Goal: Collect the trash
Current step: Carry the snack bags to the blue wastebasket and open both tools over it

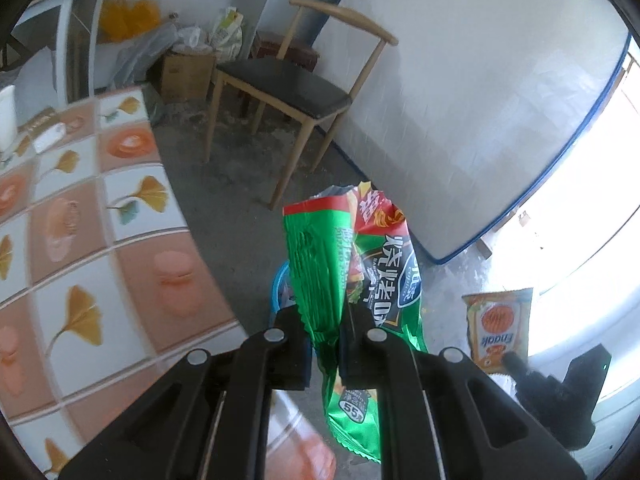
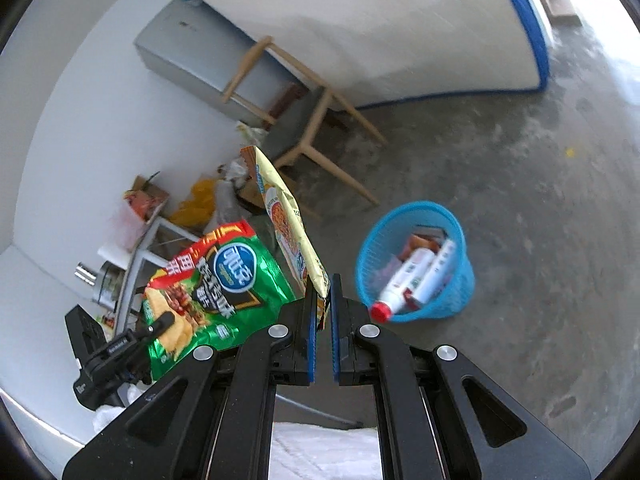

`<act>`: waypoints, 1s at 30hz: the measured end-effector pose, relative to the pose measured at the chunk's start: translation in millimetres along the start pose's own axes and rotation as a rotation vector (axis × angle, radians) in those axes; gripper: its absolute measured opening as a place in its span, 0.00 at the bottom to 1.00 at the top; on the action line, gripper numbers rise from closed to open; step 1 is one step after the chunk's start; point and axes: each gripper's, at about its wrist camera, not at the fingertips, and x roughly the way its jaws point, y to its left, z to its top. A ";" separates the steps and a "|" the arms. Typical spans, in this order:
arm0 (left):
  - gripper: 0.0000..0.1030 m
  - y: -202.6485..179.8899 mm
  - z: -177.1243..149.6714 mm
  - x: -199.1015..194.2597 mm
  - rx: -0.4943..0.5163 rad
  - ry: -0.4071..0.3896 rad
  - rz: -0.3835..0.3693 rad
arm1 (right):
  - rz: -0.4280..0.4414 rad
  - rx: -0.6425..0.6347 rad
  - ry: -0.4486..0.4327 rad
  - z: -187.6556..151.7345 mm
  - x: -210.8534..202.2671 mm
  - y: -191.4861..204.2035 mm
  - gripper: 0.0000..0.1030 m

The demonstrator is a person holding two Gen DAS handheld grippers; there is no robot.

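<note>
Left gripper point(image 1: 324, 332) clamped on a crumpled green chip bag point(image 1: 360, 280), held in the air beside the tiled table point(image 1: 120, 240), a sliver of the blue basket point(image 1: 280, 280) showing behind it. Right gripper point(image 2: 322, 300) pinched tight on an orange-and-cream snack wrapper point(image 2: 288, 224), standing up from the fingertips. Blue mesh basket point(image 2: 464, 280) sits on the concrete floor point(image 2: 520, 200) just right of that gripper, already holding bottles point(image 2: 416, 276) and wrappers; wooden chair point(image 2: 304, 120) beyond.

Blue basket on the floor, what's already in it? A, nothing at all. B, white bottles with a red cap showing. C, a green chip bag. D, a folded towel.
B: in the right wrist view the blue basket holds white bottles, one with a red cap.
</note>
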 end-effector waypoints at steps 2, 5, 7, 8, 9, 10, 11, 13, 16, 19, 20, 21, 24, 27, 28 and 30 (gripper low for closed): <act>0.09 -2.3 6.7 25.4 -0.028 0.058 -0.023 | -0.008 0.019 0.008 2.1 6.0 -5.6 0.04; 0.09 -3.4 15.6 67.0 -0.076 0.163 -0.057 | -0.018 0.047 0.020 4.6 12.0 -18.0 0.04; 0.09 -9.6 21.4 99.7 -0.082 0.230 -0.058 | -0.025 0.061 0.023 6.2 16.5 -23.7 0.04; 0.09 -13.8 24.7 117.2 -0.080 0.263 -0.053 | -0.030 0.070 0.024 7.0 17.9 -28.0 0.04; 0.09 -18.4 27.4 132.2 -0.075 0.291 -0.048 | -0.034 0.076 0.025 8.4 18.5 -31.4 0.04; 0.09 -21.8 29.7 146.1 -0.072 0.313 -0.040 | -0.040 0.085 0.025 9.2 19.3 -35.5 0.04; 0.09 -26.2 31.7 162.1 -0.068 0.337 -0.036 | -0.046 0.095 0.027 9.7 20.0 -39.6 0.04; 0.09 -33.8 34.0 195.5 -0.061 0.388 -0.025 | -0.056 0.112 0.032 9.3 20.7 -45.8 0.04; 0.10 -39.7 34.6 239.1 -0.075 0.444 -0.002 | -0.079 0.133 0.043 9.0 24.4 -56.1 0.04; 0.28 -37.5 33.8 273.5 -0.088 0.468 0.034 | -0.095 0.154 0.055 7.2 29.2 -65.7 0.04; 0.33 -35.3 34.2 279.9 -0.104 0.468 0.044 | -0.100 0.158 0.060 6.8 32.0 -68.2 0.04; 0.34 -31.8 33.7 284.6 -0.121 0.471 0.057 | -0.104 0.162 0.065 6.6 34.3 -69.3 0.04; 0.38 -26.9 34.2 285.5 -0.152 0.487 0.031 | -0.108 0.164 0.084 7.2 43.0 -71.0 0.04; 0.38 -23.1 38.1 270.0 -0.159 0.461 0.015 | -0.104 0.143 0.106 14.6 60.0 -66.9 0.04; 0.38 -22.1 39.6 262.4 -0.158 0.449 0.007 | -0.094 0.142 0.115 19.7 68.0 -65.1 0.04; 0.38 -20.7 45.1 238.8 -0.149 0.419 -0.017 | -0.078 0.134 0.128 27.9 81.2 -62.5 0.04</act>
